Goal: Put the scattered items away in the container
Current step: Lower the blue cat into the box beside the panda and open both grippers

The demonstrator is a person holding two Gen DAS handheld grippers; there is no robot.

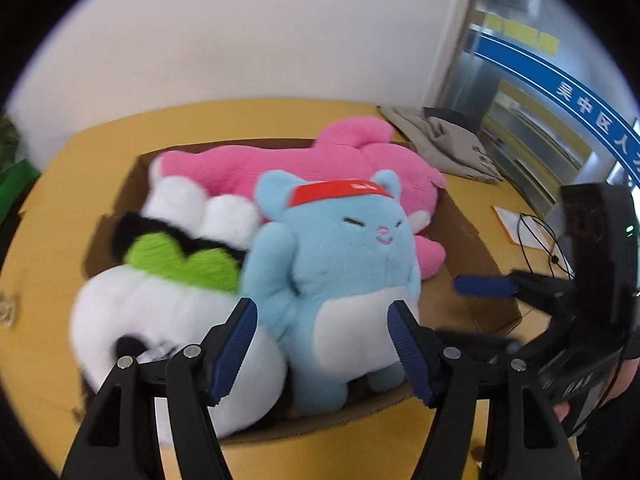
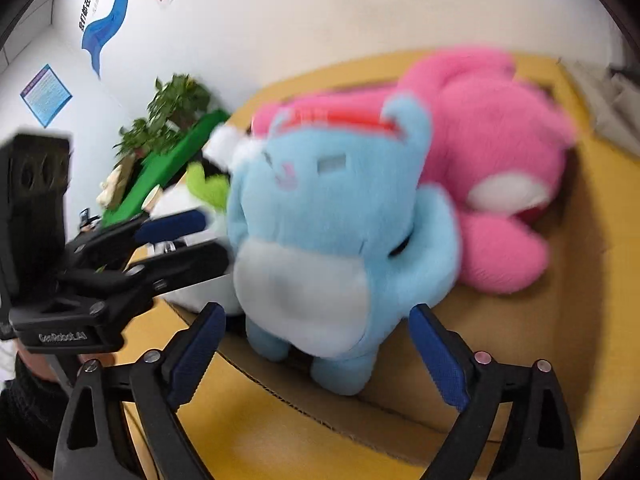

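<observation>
Three plush toys sit in the cardboard box (image 1: 460, 216); both grippers stand clear of them.

Left to right in the box: white plush with green tuft (image 1: 168, 300) at the left wall, blue cat plush (image 1: 340, 256) upright at the near edge, pink plush (image 1: 320, 168) along the far wall. Left gripper (image 1: 324, 352) partly spread, nothing between its pads; right gripper (image 2: 316, 360) wide, empty. Blue cat looks released, leaning on its neighbours. Likely best: back both grippers straight off without brushing it, then check the yellow table (image 1: 280, 456) edges for strays.
</observation>
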